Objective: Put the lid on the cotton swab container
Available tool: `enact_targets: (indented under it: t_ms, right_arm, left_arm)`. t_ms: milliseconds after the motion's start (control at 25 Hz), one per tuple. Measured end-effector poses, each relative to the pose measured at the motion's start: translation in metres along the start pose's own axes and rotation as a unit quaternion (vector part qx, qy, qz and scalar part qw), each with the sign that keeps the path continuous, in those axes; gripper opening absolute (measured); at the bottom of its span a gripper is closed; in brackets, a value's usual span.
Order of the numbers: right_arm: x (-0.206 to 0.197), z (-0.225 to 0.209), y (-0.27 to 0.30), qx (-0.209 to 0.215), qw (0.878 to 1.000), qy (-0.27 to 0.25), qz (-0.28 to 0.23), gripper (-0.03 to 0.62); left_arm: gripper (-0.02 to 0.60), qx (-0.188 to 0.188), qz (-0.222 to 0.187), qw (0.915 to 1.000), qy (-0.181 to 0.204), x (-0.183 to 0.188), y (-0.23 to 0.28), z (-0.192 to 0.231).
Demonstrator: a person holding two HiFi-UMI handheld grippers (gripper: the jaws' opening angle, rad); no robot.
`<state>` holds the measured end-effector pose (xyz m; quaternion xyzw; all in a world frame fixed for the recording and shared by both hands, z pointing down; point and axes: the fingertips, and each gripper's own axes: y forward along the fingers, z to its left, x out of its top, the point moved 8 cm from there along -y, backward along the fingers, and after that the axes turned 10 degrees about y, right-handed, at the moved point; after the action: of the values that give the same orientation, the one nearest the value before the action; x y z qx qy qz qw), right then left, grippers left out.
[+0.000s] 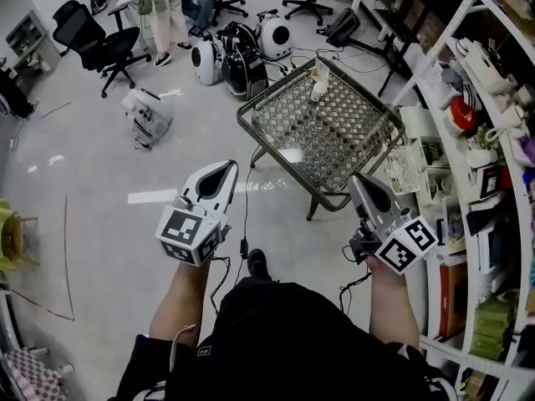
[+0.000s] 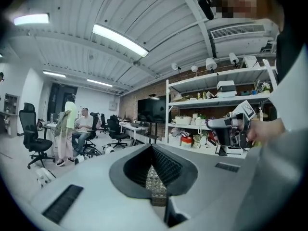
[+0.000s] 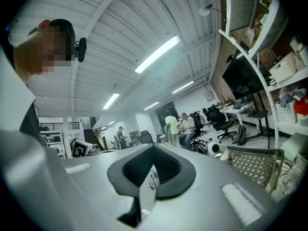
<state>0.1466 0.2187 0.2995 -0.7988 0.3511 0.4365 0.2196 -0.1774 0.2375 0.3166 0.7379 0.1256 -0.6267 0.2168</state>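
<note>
A small pale object [image 1: 317,82] stands on the far part of a lattice-topped metal table [image 1: 334,140]; it is too small to tell container from lid. My left gripper [image 1: 226,167] hangs over the floor, left of the table's near corner, shut with nothing in it; its own view shows the jaws [image 2: 152,148] met at the tips. My right gripper [image 1: 359,180] is held at the table's near right edge, also shut and empty [image 3: 153,147]. The table's top [image 3: 255,163] shows at the right of the right gripper view.
A white shelf unit [image 1: 468,140] packed with boxes and cups runs along the right, close to the right gripper. On the floor beyond the table are white round machines [image 1: 242,53], an office chair [image 1: 96,40] and standing people [image 1: 167,7].
</note>
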Motion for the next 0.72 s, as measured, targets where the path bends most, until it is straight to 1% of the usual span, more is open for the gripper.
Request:
enact_targets:
  t_ms: [160,360,560,720]
  right_arm:
    - [-0.006,0.004,0.031,-0.007,1.0,-0.002,0.006,0.011]
    - [-0.007,0.007,0.056,-0.019,1.0,-0.003,-0.001,0.011]
    - [-0.011,0.006,0.069,-0.03,1.0,0.007,-0.002,0.011]
    - [-0.014,0.0,0.071,-0.033,0.999,0.012,-0.002,0.011]
  left_arm:
    - [0.006,-0.001,0.0,1.0,-0.01,-0.011,0.001,0.032]
    - [0.006,-0.008,0.007,0.9997,-0.02,-0.022,0.0,0.063]
    - [0.006,-0.01,0.013,0.9994,-0.03,-0.031,-0.003,0.083]
    - [0.006,-0.008,0.017,0.9992,-0.035,-0.038,0.001,0.089]
